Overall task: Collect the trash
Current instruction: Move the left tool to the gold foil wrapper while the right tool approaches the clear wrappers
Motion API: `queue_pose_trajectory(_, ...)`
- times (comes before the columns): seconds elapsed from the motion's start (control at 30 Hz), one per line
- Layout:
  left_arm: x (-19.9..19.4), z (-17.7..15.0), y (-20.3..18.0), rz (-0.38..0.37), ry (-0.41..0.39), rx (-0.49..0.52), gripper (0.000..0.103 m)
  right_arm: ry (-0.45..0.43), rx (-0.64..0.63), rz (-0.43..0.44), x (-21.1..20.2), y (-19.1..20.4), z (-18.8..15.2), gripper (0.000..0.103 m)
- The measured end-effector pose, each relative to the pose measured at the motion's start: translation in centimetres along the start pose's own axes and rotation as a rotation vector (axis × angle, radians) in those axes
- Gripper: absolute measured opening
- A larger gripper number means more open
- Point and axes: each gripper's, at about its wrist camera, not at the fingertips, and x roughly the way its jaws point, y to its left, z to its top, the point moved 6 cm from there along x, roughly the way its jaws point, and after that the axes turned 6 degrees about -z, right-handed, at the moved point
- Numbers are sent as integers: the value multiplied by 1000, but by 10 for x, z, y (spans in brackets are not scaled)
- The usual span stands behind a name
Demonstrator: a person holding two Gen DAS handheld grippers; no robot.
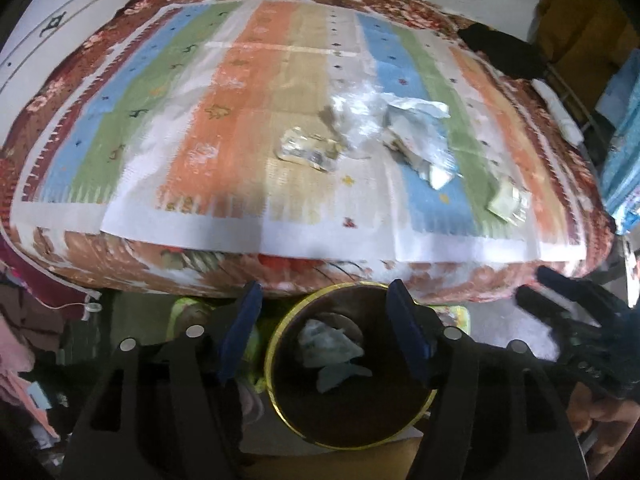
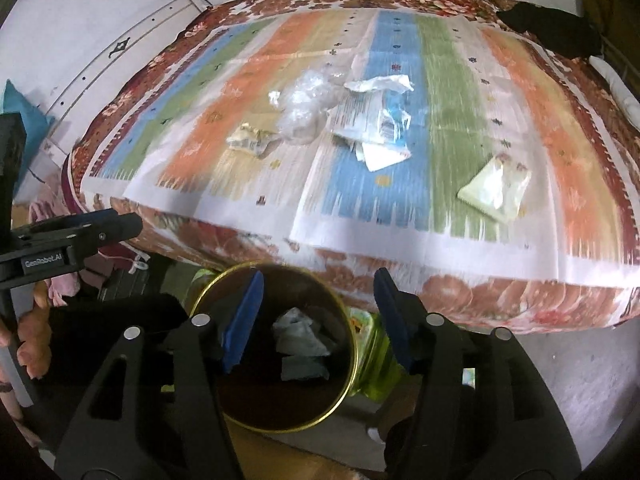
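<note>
Trash on bed: a crumpled clear plastic bag [image 2: 304, 110], a torn white-and-blue printed wrapper [image 2: 374, 120], a small crushed yellowish wrapper [image 2: 250, 140] and a flat pale-yellow sachet [image 2: 496, 190], all lying on the striped cloth [image 2: 448, 120] in the upper half of both frames.
Trash in bin: pale crumpled paper pieces [image 1: 332, 350] on the bottom of the dark round bin [image 1: 276, 380] (gold rim), lower centre.
Left gripper [image 1: 325, 330]: jaws wide, nothing between them; the bin's opening shows through the gap.
Right gripper [image 2: 320, 320]: jaws wide and empty too, framing the same bin; it also shows at the right edge of the left view.
Trash versus jaws: the bed litter lies well apart, above the fingertips in frame.
Edges and room: the bed's front edge [image 1: 320, 256] runs just above the bin rim; bare grey floor [image 2: 560, 360] lower right; clutter of clothes at lower left.
</note>
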Motion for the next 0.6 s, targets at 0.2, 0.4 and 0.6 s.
queue_pose_trajectory(0.2,11,30,3,29,-2,2,75,-7,26,-47,13,-18,33,66)
queue_pose_trajectory(0.4,26,57,-3,73,-26,56,78,-17,76,-58,27,-35,62,67)
queue_pose_trajectory(0.6,51,80,8,76,7,14,80,-4,84,-50,49,-38,84,73)
